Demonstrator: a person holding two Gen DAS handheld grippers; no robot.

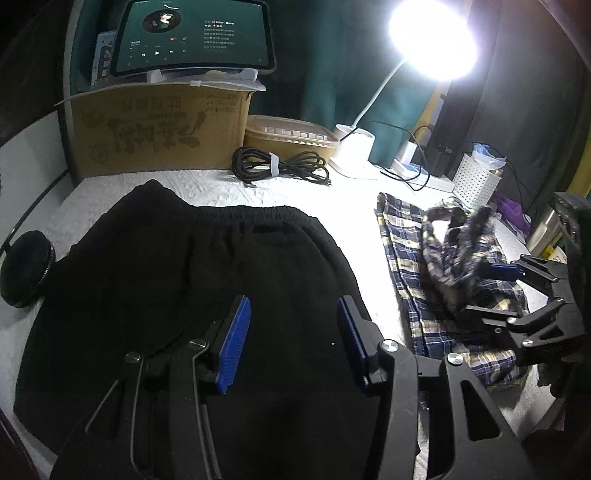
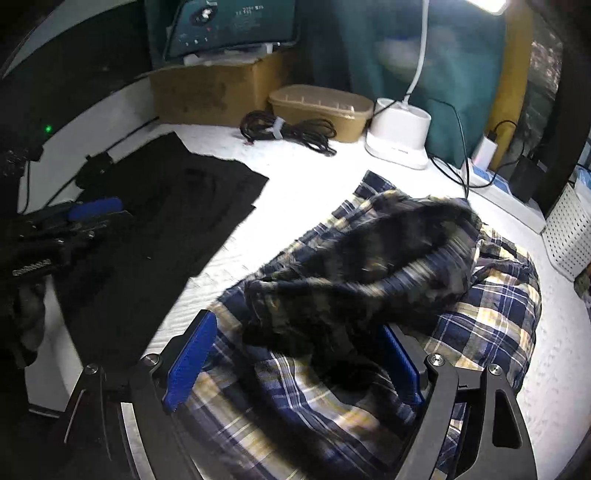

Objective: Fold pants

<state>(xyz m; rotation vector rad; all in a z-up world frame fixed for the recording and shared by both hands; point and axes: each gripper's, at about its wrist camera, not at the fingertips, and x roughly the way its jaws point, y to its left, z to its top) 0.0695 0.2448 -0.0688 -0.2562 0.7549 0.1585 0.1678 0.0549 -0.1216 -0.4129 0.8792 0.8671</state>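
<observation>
While a lidded tub (image 1: 291, 134) is seen by the cardboard box (image 1: 159, 129), contents hidden, the black pants (image 1: 192, 277) are spread beneath the empty, half-spread left gripper (image 1: 291, 343); plaid pants (image 2: 369, 295) lie loosely between the wide-apart right gripper (image 2: 295, 362).

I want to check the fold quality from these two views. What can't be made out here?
- Black pants: near edge hidden by the left gripper; left wrist view.
- Dark plaid garment on the plaid pants: motion-blurred, its shape unclear; right wrist view.
- Plaid pants' near end: cut off behind the open right gripper.
- Tablet text: too small.
</observation>
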